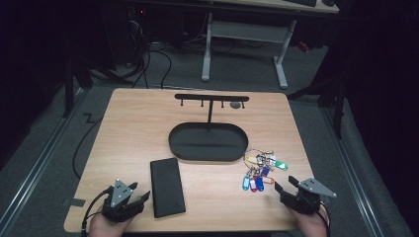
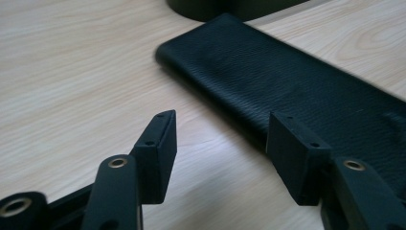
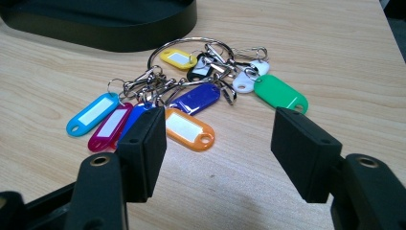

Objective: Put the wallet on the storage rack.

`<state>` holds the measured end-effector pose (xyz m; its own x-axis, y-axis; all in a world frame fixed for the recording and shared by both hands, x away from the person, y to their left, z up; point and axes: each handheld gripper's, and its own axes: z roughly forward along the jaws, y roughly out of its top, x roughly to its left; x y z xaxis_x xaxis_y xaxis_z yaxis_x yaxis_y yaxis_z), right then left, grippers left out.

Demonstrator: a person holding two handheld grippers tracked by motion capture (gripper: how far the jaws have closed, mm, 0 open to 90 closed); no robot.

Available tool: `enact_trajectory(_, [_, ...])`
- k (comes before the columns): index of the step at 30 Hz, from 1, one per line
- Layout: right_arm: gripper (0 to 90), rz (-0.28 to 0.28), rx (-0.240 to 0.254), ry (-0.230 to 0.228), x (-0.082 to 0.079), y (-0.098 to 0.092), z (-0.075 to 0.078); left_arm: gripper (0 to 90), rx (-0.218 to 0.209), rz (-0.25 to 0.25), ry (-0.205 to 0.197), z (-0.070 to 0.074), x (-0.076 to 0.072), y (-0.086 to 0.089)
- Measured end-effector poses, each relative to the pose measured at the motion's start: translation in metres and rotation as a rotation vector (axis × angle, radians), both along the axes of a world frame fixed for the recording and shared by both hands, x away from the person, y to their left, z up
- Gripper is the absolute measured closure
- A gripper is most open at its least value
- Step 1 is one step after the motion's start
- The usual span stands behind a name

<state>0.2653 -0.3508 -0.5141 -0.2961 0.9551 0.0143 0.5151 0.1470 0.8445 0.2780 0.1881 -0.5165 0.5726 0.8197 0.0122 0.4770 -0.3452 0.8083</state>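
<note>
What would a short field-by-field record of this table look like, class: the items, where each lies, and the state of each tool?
table: light wood
stand: black oval tray with hook bar, centre
wallet: flat black, near the left tool, not touched
key tags: coloured bunch on a ring, right of the tray
left tool: open, holds nothing
right tool: open, facing the tags, holds nothing

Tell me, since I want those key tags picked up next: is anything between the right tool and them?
Nothing visible does. The right tool, jaws open, faces the key tags across bare table.
</note>
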Motion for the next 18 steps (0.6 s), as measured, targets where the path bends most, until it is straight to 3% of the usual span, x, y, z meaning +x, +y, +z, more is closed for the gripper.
enact_trajectory(2, [37.3, -0.001, 0.001, 0.001, -0.001, 0.0, 0.0, 41.4, -0.029, -0.004, 0.013, 0.001, -0.002, -0.011])
enact_trajectory(8, [37.3, -0.001, 0.003, 0.005, -0.001, 0.0, 0.0, 33.4, -0.053, -0.022, 0.07, -0.002, 0.001, -0.03])
enact_trajectory(12, [37.3, 0.006, -0.001, 0.011, 0.0, 0.001, -0.002, 28.4, -0.067, 0.016, 0.112, -0.007, 0.006, -0.035])
enact_trajectory(18, [37.2, 0.013, -0.008, 0.019, 0.001, 0.003, -0.003, 23.9, -0.132, 0.039, 0.165, -0.012, 0.011, -0.033])
